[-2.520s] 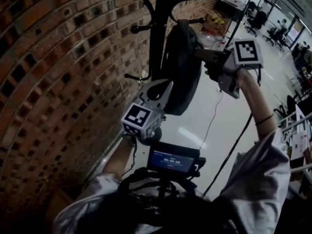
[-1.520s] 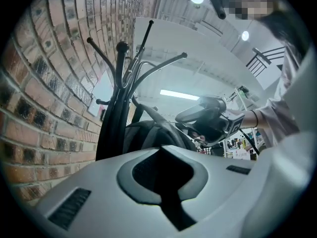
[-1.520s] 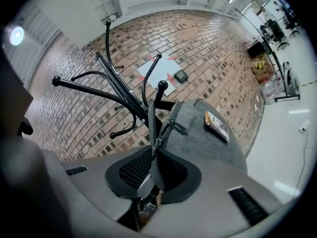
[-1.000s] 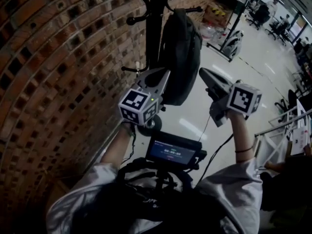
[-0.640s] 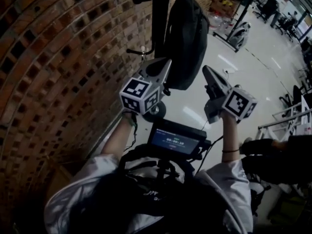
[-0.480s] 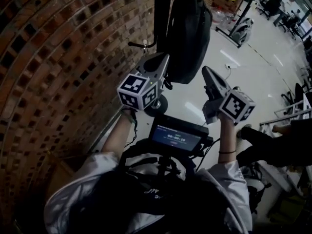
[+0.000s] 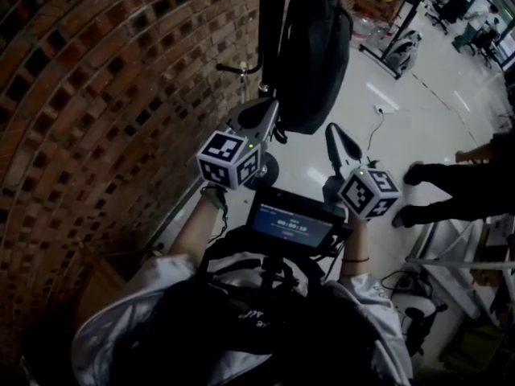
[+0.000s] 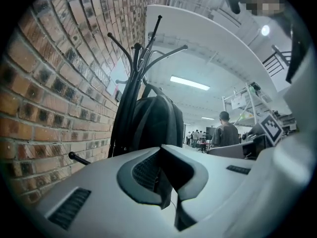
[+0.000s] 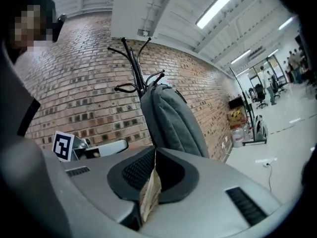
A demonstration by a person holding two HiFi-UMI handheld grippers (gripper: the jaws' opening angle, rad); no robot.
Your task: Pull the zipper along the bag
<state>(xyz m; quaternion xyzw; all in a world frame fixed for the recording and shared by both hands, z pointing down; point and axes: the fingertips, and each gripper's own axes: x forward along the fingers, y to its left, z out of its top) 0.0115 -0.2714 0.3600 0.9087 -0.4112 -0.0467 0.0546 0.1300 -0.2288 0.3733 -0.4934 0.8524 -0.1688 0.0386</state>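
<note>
Head view showed the dark grey fabric backpack point(image 7: 315, 51) hanging from the black metal coat stand point(image 7: 272, 30), against the red brick wall point(image 7: 96, 103); both tools were below it and clear of it.

The left gripper point(image 7: 269, 104) had its jaws drawn together with nothing between them. The right gripper point(image 7: 333, 133) had just been closing its jaws; in the right gripper view they met at the tips and were empty. The left tool pointed at the bag's lower part and the right tool stood apart from it over the pale glossy floor point(image 7: 378, 111).

I could not make out the zipper pull in any view. I judged that no pull along the bag was under way at this moment.

For a sound pull, I judged that:
- one tool should pinch the fabric beside the track to steady the hanging bag;
- the other should open, take the tab squarely, and draw along the line of the teeth, not away from them, because the bag would swing freely on its hook.

Other things noted:
- the small lit screen point(image 7: 291, 225) mounted at my chest, just beneath both tools;
- the stand's lower black pegs point(image 7: 233, 68) beside the bag, liable to catch the left tool;
- a passer-by's dark-trousered legs point(image 7: 459, 187) at the right, well apart.
</note>
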